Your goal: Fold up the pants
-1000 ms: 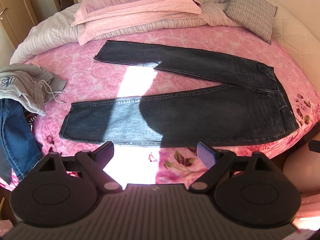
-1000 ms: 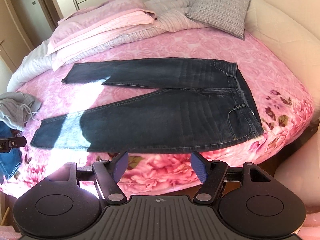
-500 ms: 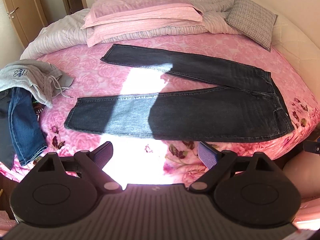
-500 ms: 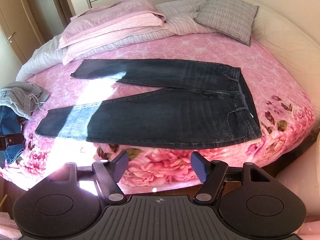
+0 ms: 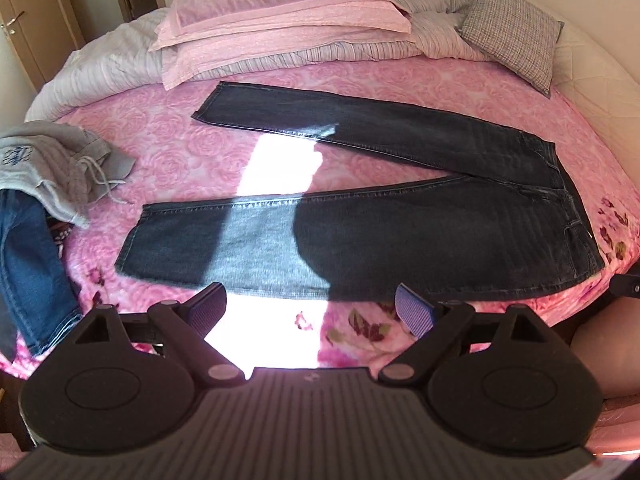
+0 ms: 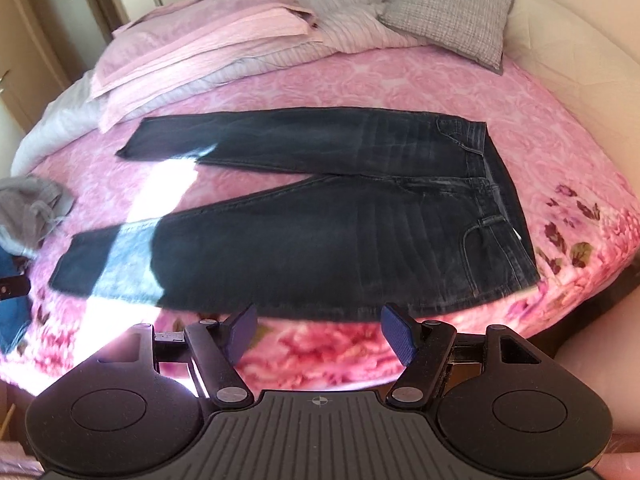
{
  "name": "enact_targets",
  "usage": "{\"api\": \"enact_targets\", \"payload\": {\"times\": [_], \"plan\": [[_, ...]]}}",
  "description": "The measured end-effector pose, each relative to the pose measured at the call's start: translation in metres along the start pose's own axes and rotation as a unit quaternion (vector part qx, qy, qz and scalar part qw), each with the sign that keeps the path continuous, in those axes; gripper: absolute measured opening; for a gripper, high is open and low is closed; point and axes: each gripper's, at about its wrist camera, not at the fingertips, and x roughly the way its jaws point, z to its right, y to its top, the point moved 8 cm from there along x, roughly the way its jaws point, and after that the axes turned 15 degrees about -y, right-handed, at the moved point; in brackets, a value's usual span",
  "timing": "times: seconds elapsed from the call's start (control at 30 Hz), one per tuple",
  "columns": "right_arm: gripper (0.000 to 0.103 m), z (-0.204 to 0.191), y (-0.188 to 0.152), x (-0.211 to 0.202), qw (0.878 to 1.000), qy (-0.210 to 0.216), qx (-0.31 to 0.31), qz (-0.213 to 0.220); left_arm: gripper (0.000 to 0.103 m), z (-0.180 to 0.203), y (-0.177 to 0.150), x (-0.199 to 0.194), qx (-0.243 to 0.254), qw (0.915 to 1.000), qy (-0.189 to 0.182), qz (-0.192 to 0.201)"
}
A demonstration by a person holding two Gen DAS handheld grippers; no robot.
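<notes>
Dark denim pants lie flat on the pink floral bedspread, legs spread in a V toward the left, waistband at the right. In the right wrist view the same pants fill the middle, waistband near the bed's right side. My left gripper hovers open just in front of the near leg's lower edge, nothing between its fingers. My right gripper is open too, held before the near leg, closer to the waist end. Neither gripper touches the cloth.
A grey hoodie and blue jeans hang over the bed's left edge. Pink pillows and a checked cushion sit at the head. A bright sun strip crosses the bed. The bed's edge runs just ahead of both grippers.
Both grippers have drifted slightly, then come closer to the near leg's edge. They stay open and the pants have not moved.
</notes>
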Motion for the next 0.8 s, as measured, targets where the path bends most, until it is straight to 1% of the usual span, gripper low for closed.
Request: {"api": "enact_targets", "payload": {"times": [0.1, 0.17, 0.23, 0.3, 0.37, 0.4, 0.43, 0.5, 0.57, 0.63, 0.7, 0.77, 0.8], "plan": [[0.066, -0.001, 0.028, 0.029, 1.0, -0.006, 0.006, -0.002, 0.089, -0.02, 0.028, 0.03, 0.005, 0.9999, -0.011, -0.004], [0.066, 0.0, 0.048, 0.05, 1.0, -0.012, 0.02, 0.001, 0.088, -0.033, 0.05, 0.054, 0.014, 0.9997, -0.014, -0.014], [0.066, 0.0, 0.065, 0.073, 0.999, -0.005, 0.034, -0.003, 0.087, -0.045, 0.071, 0.079, 0.027, 0.9992, -0.023, -0.02], [0.066, 0.0, 0.082, 0.106, 0.999, 0.001, 0.041, -0.016, 0.086, -0.053, 0.094, 0.114, 0.043, 0.9978, -0.041, -0.031], [0.066, -0.001, 0.099, 0.14, 0.999, 0.011, 0.03, -0.021, 0.082, -0.06, 0.113, 0.155, 0.068, 0.9946, -0.063, -0.046], [0.066, 0.0, 0.11, 0.158, 0.999, 0.011, 0.024, -0.019, 0.077, -0.062, 0.124, 0.176, 0.083, 0.9925, -0.075, -0.05], [0.066, 0.001, 0.122, 0.177, 1.0, 0.017, 0.015, -0.012, 0.072, -0.065, 0.135, 0.199, 0.097, 0.9901, -0.086, -0.054], [0.065, 0.004, 0.148, 0.211, 1.0, 0.024, -0.006, 0.003, 0.066, -0.068, 0.162, 0.248, 0.13, 0.9837, -0.108, -0.06], [0.065, 0.007, 0.177, 0.247, 0.999, 0.027, -0.028, 0.02, 0.062, -0.069, 0.194, 0.294, 0.164, 0.977, -0.125, -0.053], [0.065, 0.009, 0.205, 0.282, 0.998, 0.026, -0.051, 0.031, 0.059, -0.071, 0.226, 0.339, 0.198, 0.9705, -0.13, -0.044], [0.065, 0.008, 0.233, 0.314, 0.996, 0.024, -0.075, 0.044, 0.055, -0.072, 0.259, 0.384, 0.237, 0.9613, -0.135, -0.042], [0.065, 0.004, 0.255, 0.342, 0.994, 0.021, -0.096, 0.054, 0.05, -0.071, 0.286, 0.421, 0.271, 0.9518, -0.138, -0.041], [0.065, 0.002, 0.266, 0.354, 0.992, 0.022, -0.106, 0.058, 0.05, -0.07, 0.297, 0.436, 0.285, 0.9477, -0.139, -0.04]]}}
